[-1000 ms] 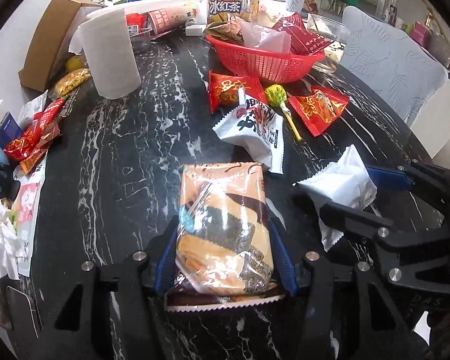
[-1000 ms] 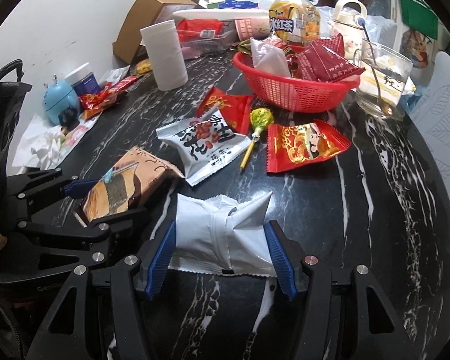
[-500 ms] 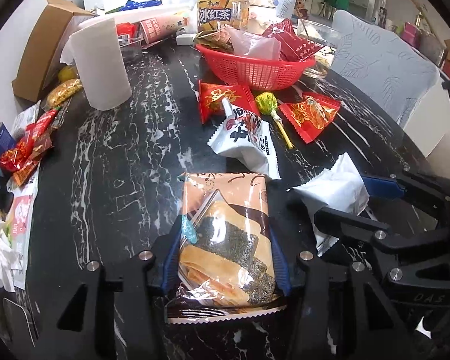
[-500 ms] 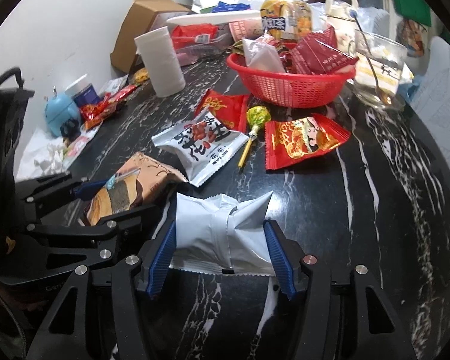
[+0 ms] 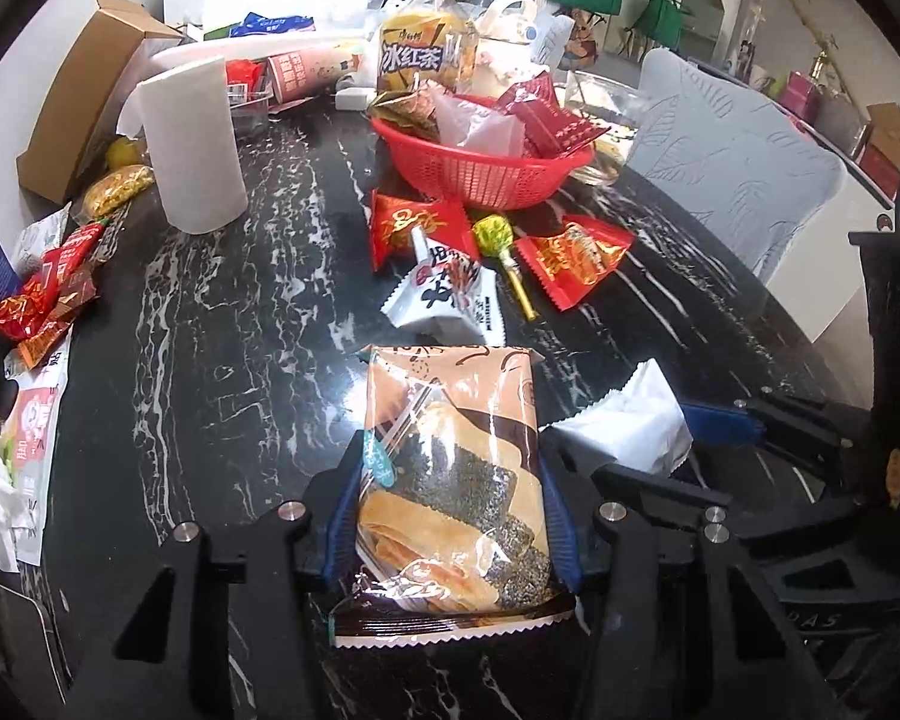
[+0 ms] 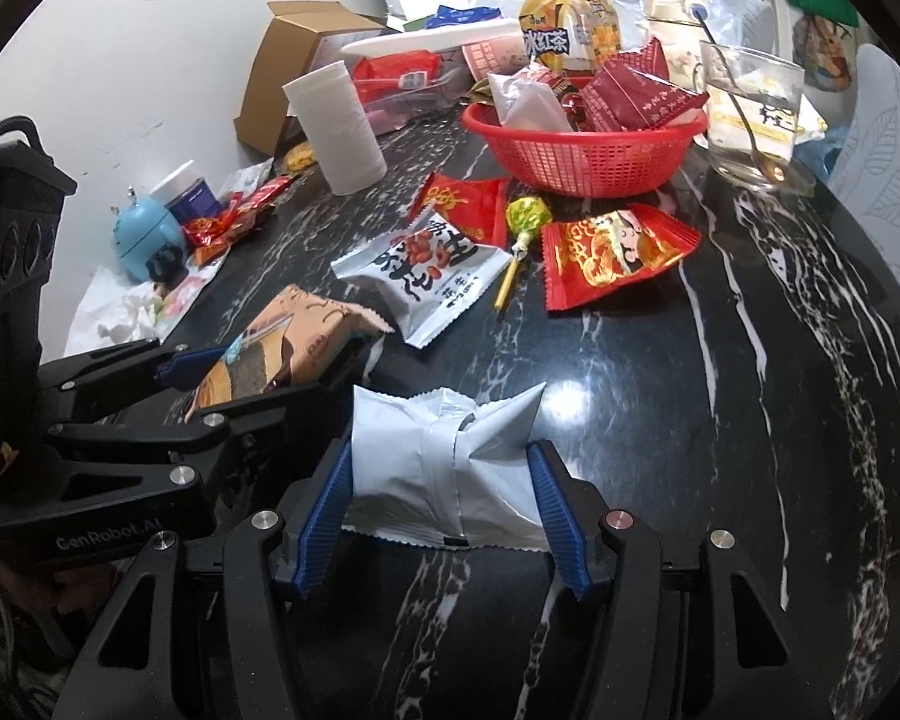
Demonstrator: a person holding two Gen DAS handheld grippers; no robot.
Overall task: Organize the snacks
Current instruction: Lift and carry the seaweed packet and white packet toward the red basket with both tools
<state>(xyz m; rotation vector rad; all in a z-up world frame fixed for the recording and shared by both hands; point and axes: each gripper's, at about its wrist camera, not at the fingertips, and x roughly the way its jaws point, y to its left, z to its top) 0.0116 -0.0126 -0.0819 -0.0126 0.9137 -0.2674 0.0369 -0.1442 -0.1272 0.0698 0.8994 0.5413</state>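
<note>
The bottle label reads 冰红茶; the left gripper body carries "GenRobot.AI"; the white snack packet print seems illegible.

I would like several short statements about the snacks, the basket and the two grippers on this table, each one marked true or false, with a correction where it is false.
1. The left gripper is shut on the orange seaweed snack pack. True.
2. The right gripper is open and holds nothing. False: it is shut on the plain white packet.
3. The red basket already holds several packets. True.
4. The green lollipop lies inside the basket. False: it lies on the black marble table, in front of the basket.
5. The paper towel roll lies on its side. False: it stands upright.
</note>
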